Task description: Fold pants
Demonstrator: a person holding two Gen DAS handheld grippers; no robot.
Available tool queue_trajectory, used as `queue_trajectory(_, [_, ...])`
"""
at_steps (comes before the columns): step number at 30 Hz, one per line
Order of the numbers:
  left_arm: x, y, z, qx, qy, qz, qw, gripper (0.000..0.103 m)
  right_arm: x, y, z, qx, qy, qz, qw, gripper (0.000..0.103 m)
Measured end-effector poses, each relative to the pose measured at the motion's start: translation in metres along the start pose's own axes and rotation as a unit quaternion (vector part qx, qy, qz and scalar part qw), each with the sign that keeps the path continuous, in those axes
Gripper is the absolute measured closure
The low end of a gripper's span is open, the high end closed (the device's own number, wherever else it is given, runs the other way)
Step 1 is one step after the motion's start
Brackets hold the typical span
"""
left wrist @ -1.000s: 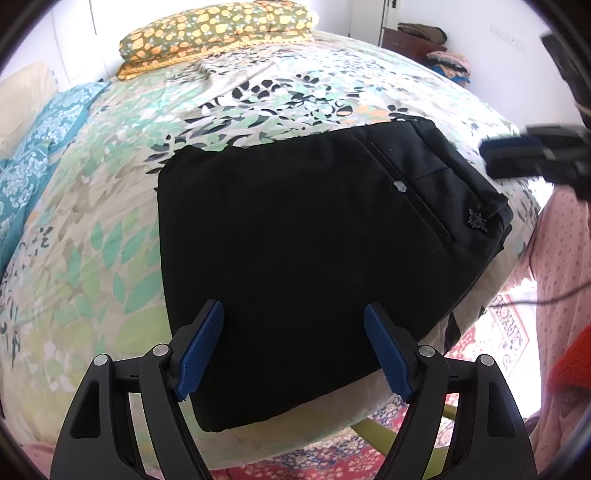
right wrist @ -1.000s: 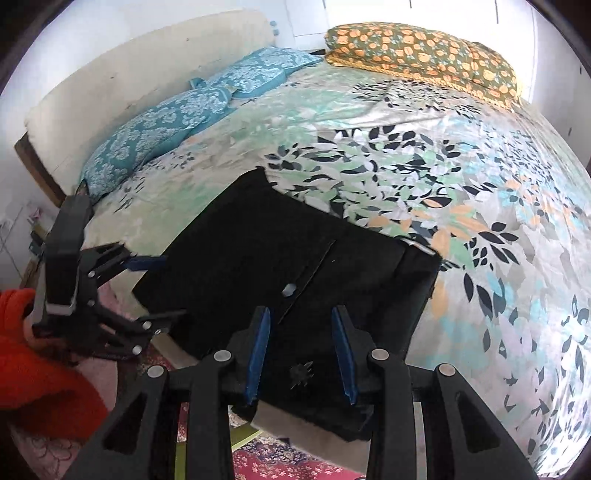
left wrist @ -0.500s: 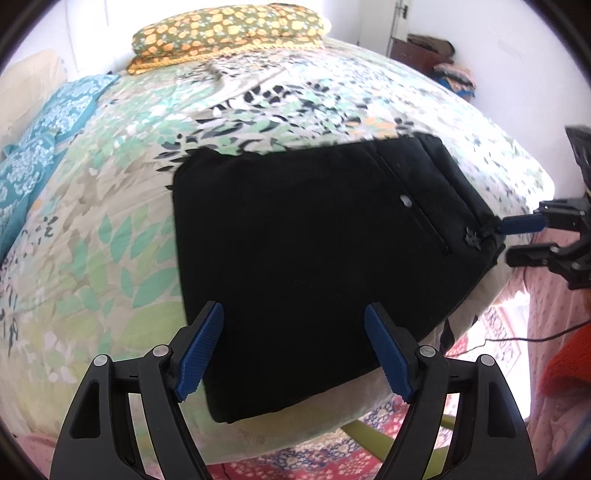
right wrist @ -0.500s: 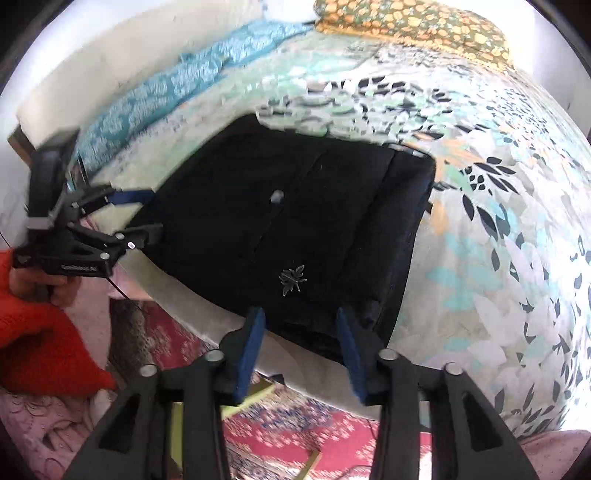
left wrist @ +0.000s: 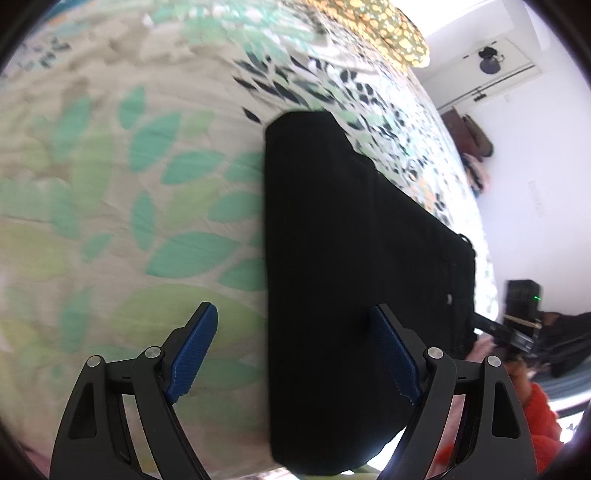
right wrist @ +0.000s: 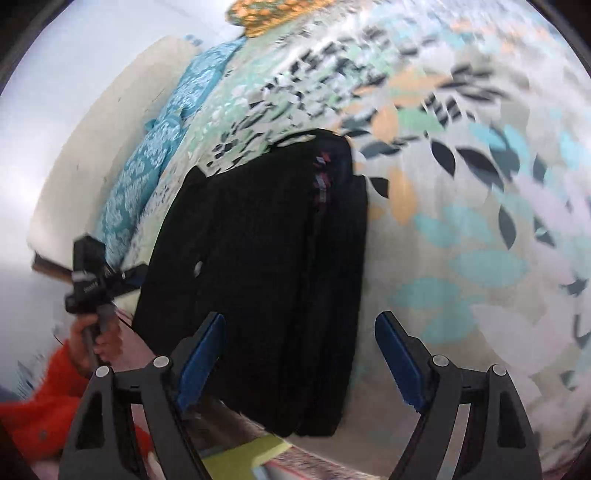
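Observation:
The black pants [left wrist: 351, 258] lie folded into a thick rectangle on the leaf-print bedsheet [left wrist: 129, 184], near the bed's edge. My left gripper [left wrist: 295, 354] hovers over their near end with its jaws opening; the pants' left edge runs between the blue pads [left wrist: 192, 350], untouched. In the right wrist view the pants [right wrist: 266, 277] show their stacked layers. My right gripper [right wrist: 299, 358] straddles their right edge, jaws opening, its pads clear of the cloth. Each view shows the other gripper at the pants' far side: the right gripper [left wrist: 491, 326] and the left gripper [right wrist: 123, 286].
A yellow-orange pillow [left wrist: 388, 29] lies at the far end of the bed, blue pillows [right wrist: 159, 155] by the cream headboard [right wrist: 92, 147]. A hand in an orange sleeve [right wrist: 48, 398] holds the left gripper. A red rug [right wrist: 295, 465] lies below the bed's edge.
Both grippers rolled and dropped closer to the bed, each over one side edge of the pants. The right gripper's jaws went from narrow to wide. The pants have not moved.

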State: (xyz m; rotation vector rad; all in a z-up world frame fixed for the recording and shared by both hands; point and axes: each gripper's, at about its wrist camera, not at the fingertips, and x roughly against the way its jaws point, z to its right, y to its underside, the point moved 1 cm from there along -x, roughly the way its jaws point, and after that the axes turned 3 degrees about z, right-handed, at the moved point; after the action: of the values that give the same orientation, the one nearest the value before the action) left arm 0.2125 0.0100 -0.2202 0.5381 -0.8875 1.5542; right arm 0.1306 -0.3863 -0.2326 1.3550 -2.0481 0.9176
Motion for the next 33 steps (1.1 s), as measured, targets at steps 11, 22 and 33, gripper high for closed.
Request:
queue_trajectory(11, [-0.009,0.008,0.04,-0.076,0.003,0.014,0.997,0.076,-0.019,-0.002,-0.017,0.012,-0.051,0.012,0.999,0.057])
queue_trajectory(22, [0.027,-0.018,0.078,-0.074,-0.004,0.091,0.9931,0.083,0.016,-0.039,-0.057,0.043,-0.082,0.071,0.993,0.07])
queue_trajectory(33, [-0.011,-0.149,0.115,-0.106,-0.034,0.136,0.9844,0.081,0.012,-0.177,-0.051,0.088,-0.024,0.106,0.99,0.069])
